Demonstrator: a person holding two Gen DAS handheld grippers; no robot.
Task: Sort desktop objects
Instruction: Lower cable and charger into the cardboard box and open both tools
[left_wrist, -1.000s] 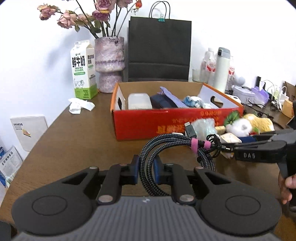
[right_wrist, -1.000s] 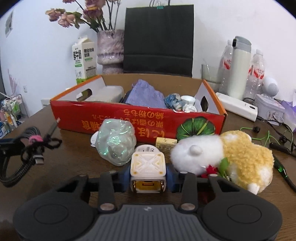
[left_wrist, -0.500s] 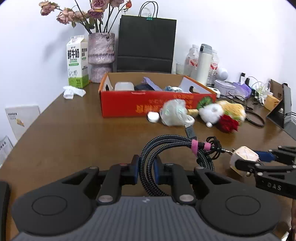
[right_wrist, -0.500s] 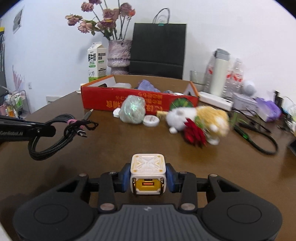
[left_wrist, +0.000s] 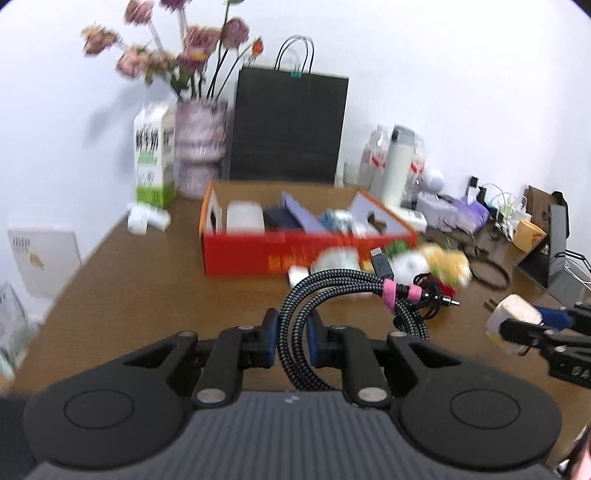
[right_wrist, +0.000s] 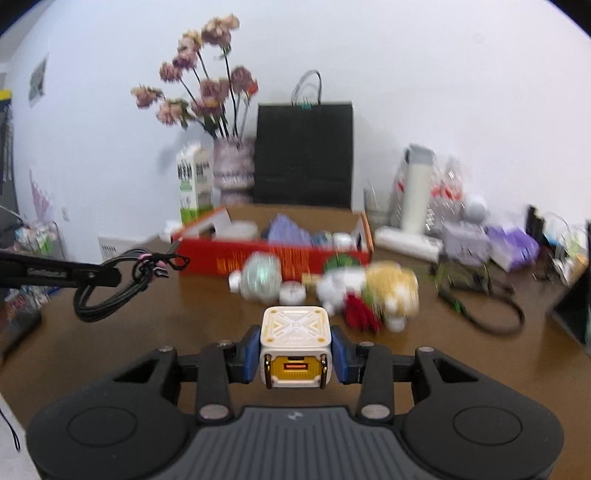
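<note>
Left gripper (left_wrist: 291, 341) pinches the coiled braided cable (left_wrist: 332, 288); right gripper (right_wrist: 295, 354) clamps the cube charger (right_wrist: 294, 347). Neither is boxed yet. Plush toy (right_wrist: 388, 291) remains outside the red box (right_wrist: 273, 254), at its 5 o'clock.

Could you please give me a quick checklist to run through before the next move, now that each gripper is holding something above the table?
1. Left gripper clamped on the coiled braided cable: ok.
2. Right gripper clamped on the white charger cube: ok, pads on both of its sides.
3. Cable bundle tied by the pink straps: ok, though the plug ends dangle free.
4. Charger's prongs clear of the cable: ok, a gap shows in the left wrist view.
5. Free space in the red box: cannot tell, it already holds several items.
6. Table in front of the box: not ok, plush toys and small items crowd it.
</note>
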